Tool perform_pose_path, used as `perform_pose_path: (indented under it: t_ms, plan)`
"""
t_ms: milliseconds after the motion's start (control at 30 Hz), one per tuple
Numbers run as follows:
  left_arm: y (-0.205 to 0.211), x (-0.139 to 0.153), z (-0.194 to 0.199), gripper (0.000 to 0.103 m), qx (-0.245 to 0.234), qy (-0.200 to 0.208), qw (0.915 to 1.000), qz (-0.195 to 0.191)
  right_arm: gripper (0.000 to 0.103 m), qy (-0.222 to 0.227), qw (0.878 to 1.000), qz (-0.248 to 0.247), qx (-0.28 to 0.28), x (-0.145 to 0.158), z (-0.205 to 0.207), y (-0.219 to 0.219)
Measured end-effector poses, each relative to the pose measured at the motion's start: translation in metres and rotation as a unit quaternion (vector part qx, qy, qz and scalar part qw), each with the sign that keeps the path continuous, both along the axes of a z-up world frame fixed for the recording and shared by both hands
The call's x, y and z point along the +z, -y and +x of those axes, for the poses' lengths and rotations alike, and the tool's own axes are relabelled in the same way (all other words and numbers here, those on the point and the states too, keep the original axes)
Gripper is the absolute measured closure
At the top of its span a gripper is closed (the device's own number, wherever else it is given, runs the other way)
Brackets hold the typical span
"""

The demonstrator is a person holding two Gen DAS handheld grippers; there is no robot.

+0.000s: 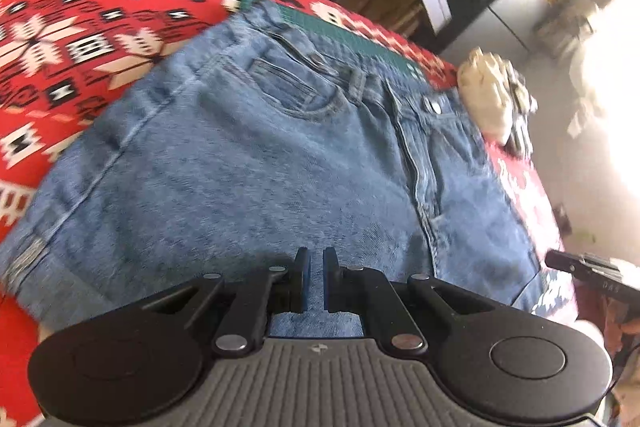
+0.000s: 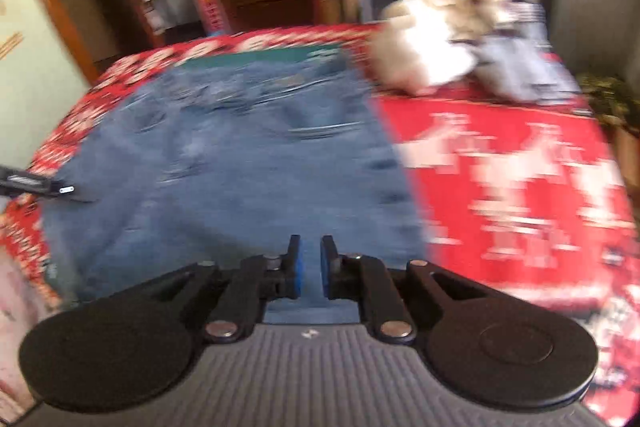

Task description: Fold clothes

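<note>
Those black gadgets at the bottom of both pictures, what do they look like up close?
Both match: the left gripper and right gripper each have two slim black fingers with blue pads, hinged black links with silver rivets, round black side discs, and a ribbed grey body.

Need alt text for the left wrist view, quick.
Blue jeans lie flat, waistband away from the camera, on a red patterned blanket. The left gripper hovers over the denim, jaws slightly apart, holding nothing. A pale bundle of clothes sits beyond.

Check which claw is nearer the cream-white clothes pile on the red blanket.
Right. The right claw sits at the blue denim jeans' pile-side edge; the left claw is farther from the cream-white clothes pile.
</note>
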State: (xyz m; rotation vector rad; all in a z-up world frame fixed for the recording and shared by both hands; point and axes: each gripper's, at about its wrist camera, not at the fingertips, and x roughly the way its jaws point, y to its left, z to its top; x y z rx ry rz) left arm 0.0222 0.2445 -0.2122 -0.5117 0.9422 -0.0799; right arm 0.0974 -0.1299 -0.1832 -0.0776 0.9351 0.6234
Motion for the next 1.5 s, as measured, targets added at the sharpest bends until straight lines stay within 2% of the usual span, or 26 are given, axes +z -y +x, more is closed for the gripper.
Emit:
perform_pose_path:
  t_ms: [200,367,400,467,667,700,867,1000,1133,1233,1333,1400,1500]
  plan:
    - [0.012,-0.005,0.017,0.098,-0.032,0.018,0.9986,0.039,0.092,-0.002,0.999,-0.018,0.029,-0.028,0.011,-0.048]
    - [0.004,0.002,0.029,0.097,-0.035,0.026,0.9973,0.059,0.089,0.002,0.999,-0.019,0.027,-0.018,0.033,-0.043]
    - [0.000,0.005,0.033,0.093,-0.034,0.030,0.9971,0.061,0.083,0.008,0.999,-0.018,0.028,-0.012,0.039,-0.041]
    - [-0.011,0.013,0.044,0.089,-0.029,0.040,0.9963,0.070,0.079,0.018,0.999,-0.017,0.022,-0.001,0.057,-0.037]
    - [-0.047,0.034,0.094,0.068,-0.014,0.070,0.9902,0.120,0.079,0.054,0.998,-0.025,0.011,0.013,0.131,-0.044]
    - [-0.053,0.036,0.104,0.068,-0.011,0.072,0.9894,0.126,0.079,0.054,0.998,-0.020,0.009,0.012,0.145,-0.047]
    - [-0.084,0.034,0.150,0.068,-0.004,0.071,0.9899,0.122,0.079,0.045,0.999,-0.008,-0.015,-0.002,0.207,-0.060]
    - [-0.101,0.021,0.174,0.067,-0.008,0.054,0.9935,0.100,0.079,0.021,0.999,-0.010,-0.037,-0.019,0.243,-0.066]
    - [-0.104,0.009,0.187,0.068,-0.023,0.038,0.9943,0.096,0.080,-0.002,0.999,0.007,-0.044,-0.029,0.260,-0.066]
    - [-0.102,0.000,0.193,0.068,-0.048,0.033,0.9948,0.083,0.080,-0.010,0.999,-0.004,-0.041,-0.034,0.264,-0.072]
    - [-0.099,0.000,0.195,0.074,-0.057,0.041,0.9926,0.099,0.083,0.004,0.999,-0.037,-0.026,-0.037,0.260,-0.085]
    - [-0.100,0.000,0.193,0.093,-0.051,0.041,0.9913,0.115,0.094,0.017,0.999,-0.048,-0.017,-0.037,0.255,-0.090]
    - [-0.095,0.011,0.181,0.095,-0.058,0.070,0.9869,0.134,0.097,0.071,0.995,-0.071,0.003,-0.027,0.238,-0.103]
